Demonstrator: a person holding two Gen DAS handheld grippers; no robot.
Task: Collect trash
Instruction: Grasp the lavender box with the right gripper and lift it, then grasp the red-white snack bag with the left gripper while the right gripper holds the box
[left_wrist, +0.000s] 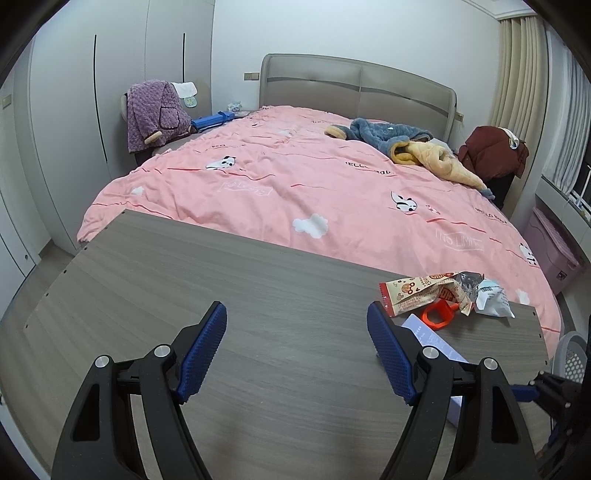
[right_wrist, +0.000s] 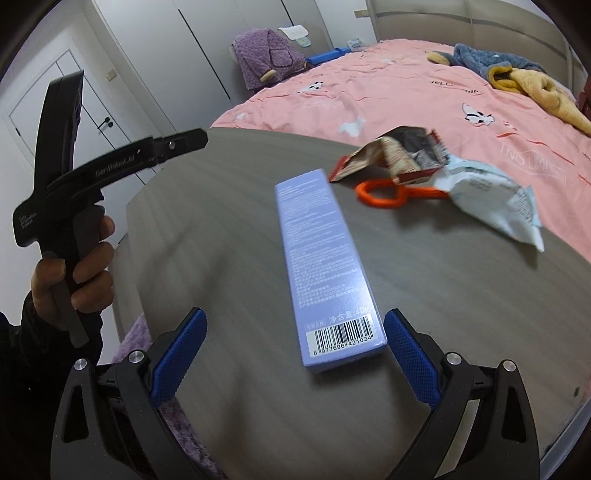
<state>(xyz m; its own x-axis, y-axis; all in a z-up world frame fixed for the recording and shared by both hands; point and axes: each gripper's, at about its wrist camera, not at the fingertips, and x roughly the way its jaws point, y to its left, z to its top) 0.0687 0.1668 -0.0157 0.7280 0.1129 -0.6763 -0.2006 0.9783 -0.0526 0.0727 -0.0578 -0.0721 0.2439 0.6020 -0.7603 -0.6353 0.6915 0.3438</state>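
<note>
A long lilac carton (right_wrist: 325, 266) with a barcode lies on the grey wooden tabletop (right_wrist: 221, 258); its near end sits between the open fingers of my right gripper (right_wrist: 295, 343), closer to the right pad. Beyond it lie a torn snack wrapper (right_wrist: 391, 155), a crumpled white-blue packet (right_wrist: 491, 199) and an orange plastic ring piece (right_wrist: 384, 194). My left gripper (left_wrist: 297, 325) is open and empty above bare tabletop (left_wrist: 184, 280). To its right lie the snack wrapper (left_wrist: 424, 291), white packet (left_wrist: 493, 295), orange piece (left_wrist: 437, 314) and carton (left_wrist: 432, 338).
A bed with a pink duvet (left_wrist: 295, 177) lies just beyond the table, with blue and yellow clothes (left_wrist: 417, 147) on it. A white mesh basket (left_wrist: 570, 350) shows past the table's right edge. A chair with a purple robe (left_wrist: 155, 114) and wardrobes (left_wrist: 92, 92) stand at left.
</note>
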